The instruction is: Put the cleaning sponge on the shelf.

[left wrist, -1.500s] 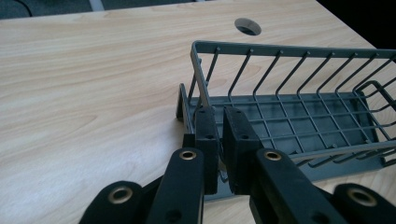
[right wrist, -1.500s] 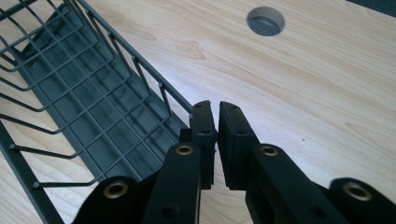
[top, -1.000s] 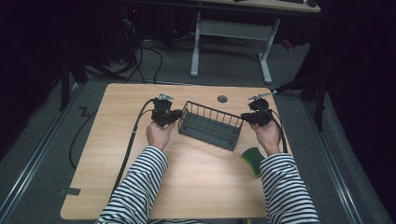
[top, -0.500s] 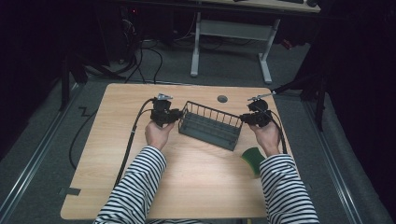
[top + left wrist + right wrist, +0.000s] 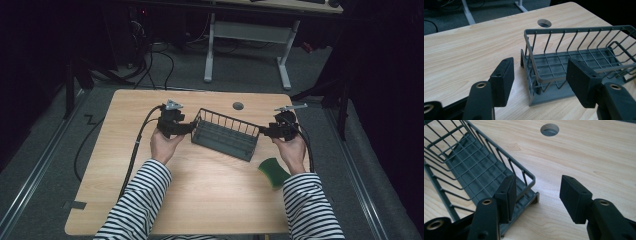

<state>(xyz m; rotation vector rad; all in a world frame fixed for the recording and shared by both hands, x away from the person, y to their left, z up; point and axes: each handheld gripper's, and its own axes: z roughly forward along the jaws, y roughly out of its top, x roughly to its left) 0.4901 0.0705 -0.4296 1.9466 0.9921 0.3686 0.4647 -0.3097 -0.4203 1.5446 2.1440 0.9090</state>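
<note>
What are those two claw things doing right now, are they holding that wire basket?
Left gripper: open, jaws astride the end rim of the wire basket, not clamped.
Right gripper: open, jaws astride the basket's other end, holding nothing.

table (image 5: 125,200): light wood, round hole (image 5: 238,106) | on it: grey wire basket (image 5: 225,134), green sponge (image 5: 273,171)

dark lab/office w/ wood desk (image 5: 200,200), floor cables (image 5: 150,55), 2nd desk frame (image 5: 245,35).

A high camera looks forward and down over the whole bench (image 5: 210,200). Two close cameras look along each claw, from opposite ends, sharing the wire basket (image 5: 574,62) and bench hole (image 5: 549,130)
</note>
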